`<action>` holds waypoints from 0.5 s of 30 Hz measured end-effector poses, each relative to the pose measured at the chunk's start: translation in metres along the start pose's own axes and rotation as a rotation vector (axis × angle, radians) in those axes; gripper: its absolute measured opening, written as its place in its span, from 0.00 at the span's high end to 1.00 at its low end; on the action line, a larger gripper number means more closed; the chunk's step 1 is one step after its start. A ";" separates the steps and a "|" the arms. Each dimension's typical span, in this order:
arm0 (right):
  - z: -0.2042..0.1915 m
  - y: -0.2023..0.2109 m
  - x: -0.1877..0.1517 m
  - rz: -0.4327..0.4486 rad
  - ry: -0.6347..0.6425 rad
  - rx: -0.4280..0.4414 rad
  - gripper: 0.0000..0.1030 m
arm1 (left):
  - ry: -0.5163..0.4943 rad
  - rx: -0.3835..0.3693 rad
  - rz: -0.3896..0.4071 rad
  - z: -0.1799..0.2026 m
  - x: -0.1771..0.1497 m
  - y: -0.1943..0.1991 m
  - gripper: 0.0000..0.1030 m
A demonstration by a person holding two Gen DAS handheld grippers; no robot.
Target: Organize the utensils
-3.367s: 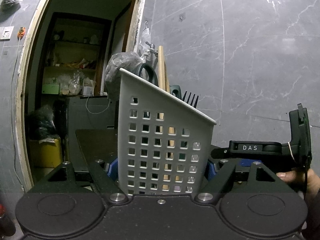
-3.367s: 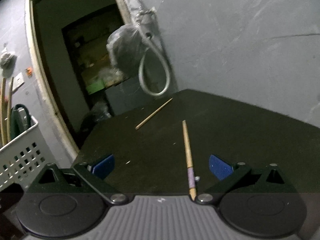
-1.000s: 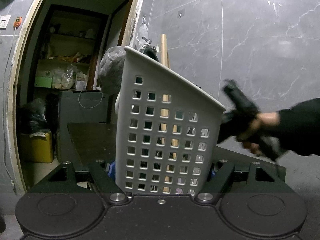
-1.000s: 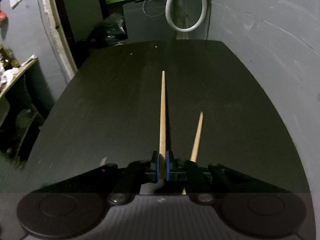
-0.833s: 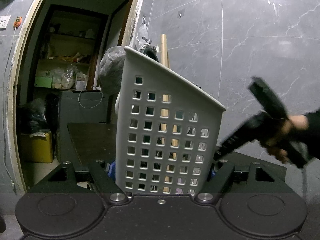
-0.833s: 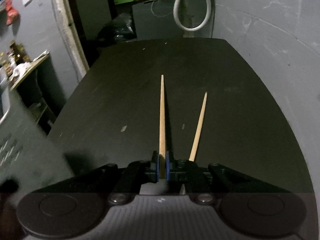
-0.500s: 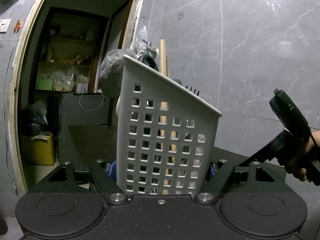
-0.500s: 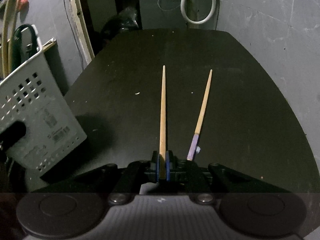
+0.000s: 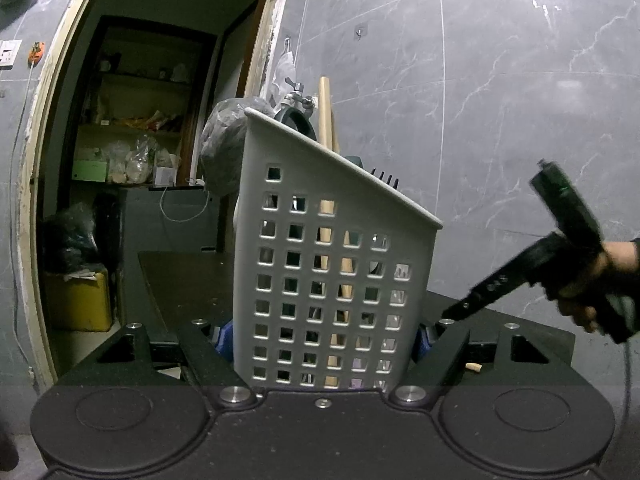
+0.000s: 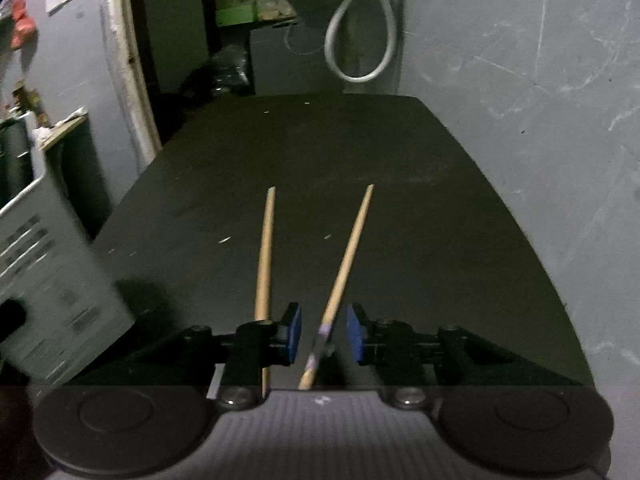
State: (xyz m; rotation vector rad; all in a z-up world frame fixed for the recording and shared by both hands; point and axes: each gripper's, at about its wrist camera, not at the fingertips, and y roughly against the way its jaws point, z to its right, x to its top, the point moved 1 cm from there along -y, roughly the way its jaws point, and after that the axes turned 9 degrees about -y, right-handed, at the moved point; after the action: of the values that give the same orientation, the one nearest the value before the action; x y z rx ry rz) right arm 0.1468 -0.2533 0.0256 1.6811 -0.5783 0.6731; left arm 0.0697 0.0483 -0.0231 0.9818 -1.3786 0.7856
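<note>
My left gripper (image 9: pixel 322 340) is shut on a white perforated basket (image 9: pixel 332 264), its blue pads pressing both side walls. Wooden handles (image 9: pixel 326 120), a black scissor loop and black fork tines stick out of the basket's top. In the right wrist view two wooden chopsticks lie on the black table (image 10: pixel 440 240). The plain chopstick (image 10: pixel 265 256) lies just outside the left finger. The purple-banded chopstick (image 10: pixel 346 256) lies between the jaws of my right gripper (image 10: pixel 325 336), which are opening, the pads clear of it. The basket (image 10: pixel 48 280) shows blurred at the left.
A hand holds the right gripper (image 9: pixel 492 292) just right of the basket. A grey tiled wall (image 9: pixel 500 120) runs along the table's right side. A hose loop (image 10: pixel 360 40) hangs beyond the far edge. An open doorway shows shelves and a yellow container (image 9: pixel 76 300).
The right gripper has let go of the plain chopstick, which now lies left of its fingers, and its jaws have parted around the purple-banded one. The left gripper still holds the basket.
</note>
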 end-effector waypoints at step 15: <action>0.002 -0.035 -0.003 -0.028 0.057 0.025 0.89 | -0.010 0.005 0.002 0.002 0.003 0.000 0.24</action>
State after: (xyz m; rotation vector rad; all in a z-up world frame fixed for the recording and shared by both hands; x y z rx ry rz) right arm 0.1688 -0.2480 -0.0015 1.6848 -0.5062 0.7083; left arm 0.0691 0.0458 -0.0203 0.9894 -1.3875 0.7866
